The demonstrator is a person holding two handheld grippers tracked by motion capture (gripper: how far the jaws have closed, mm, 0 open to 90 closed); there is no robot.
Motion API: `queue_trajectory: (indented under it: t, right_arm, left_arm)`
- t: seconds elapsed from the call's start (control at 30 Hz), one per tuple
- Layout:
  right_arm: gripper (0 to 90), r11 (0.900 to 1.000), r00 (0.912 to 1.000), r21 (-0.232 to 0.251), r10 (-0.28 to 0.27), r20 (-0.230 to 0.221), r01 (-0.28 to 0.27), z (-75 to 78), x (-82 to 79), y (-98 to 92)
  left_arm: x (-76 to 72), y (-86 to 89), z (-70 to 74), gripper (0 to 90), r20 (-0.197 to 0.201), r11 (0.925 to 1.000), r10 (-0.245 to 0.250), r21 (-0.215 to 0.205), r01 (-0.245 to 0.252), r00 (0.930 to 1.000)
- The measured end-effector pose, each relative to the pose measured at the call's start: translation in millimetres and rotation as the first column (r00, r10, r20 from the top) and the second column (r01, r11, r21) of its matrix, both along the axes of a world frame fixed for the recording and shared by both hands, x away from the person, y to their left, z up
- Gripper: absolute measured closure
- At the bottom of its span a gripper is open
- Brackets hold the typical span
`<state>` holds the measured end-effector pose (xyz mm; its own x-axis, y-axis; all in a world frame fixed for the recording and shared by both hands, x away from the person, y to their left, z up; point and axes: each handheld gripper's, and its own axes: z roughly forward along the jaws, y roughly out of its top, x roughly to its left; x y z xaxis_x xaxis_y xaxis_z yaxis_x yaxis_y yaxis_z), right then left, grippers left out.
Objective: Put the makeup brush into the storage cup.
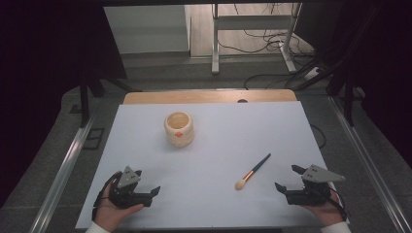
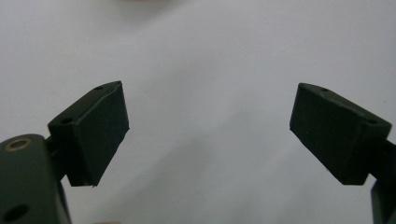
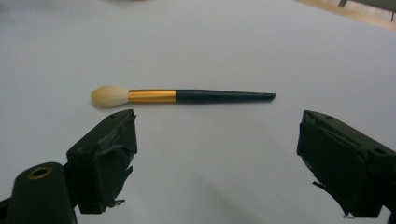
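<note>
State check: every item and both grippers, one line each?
makeup brush: lying flat on the white sheet, untouched, bristles toward the person
cup: upright, open top, standing apart from both grippers
left gripper: open, nothing between its jaws
right gripper: open, empty, brush lying just beyond its jaws

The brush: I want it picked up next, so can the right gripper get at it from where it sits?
Probably yes: the right gripper has open jaws facing the brush, with bare white sheet between them.

High view overhead, facing forward-down; gripper views low, close over white sheet [image 1: 214, 160].
</note>
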<state>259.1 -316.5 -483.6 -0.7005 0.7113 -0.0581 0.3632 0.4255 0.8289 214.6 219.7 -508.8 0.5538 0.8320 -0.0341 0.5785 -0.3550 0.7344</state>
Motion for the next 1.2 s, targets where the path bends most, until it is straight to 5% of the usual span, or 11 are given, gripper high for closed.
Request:
queue_trajectory:
  t: [0.53,1.2]
  right_arm:
    - [12.1,1.0,0.9994,-0.006,0.017,-0.029,-0.017,2.5,2.6,1.4]
    - [10.7,0.989,0.9959,-0.126,0.086,0.029,-0.082,24.4,16.8,-3.8]
  left_arm:
    - [-2.1,-1.9,-0.5,12.2,-0.009,1.0,0.006,0.003,-0.006,0.9999]
    - [-2.6,-1.5,1.1,12.0,-0.011,1.0,0.0,-0.005,0.0,0.9999]
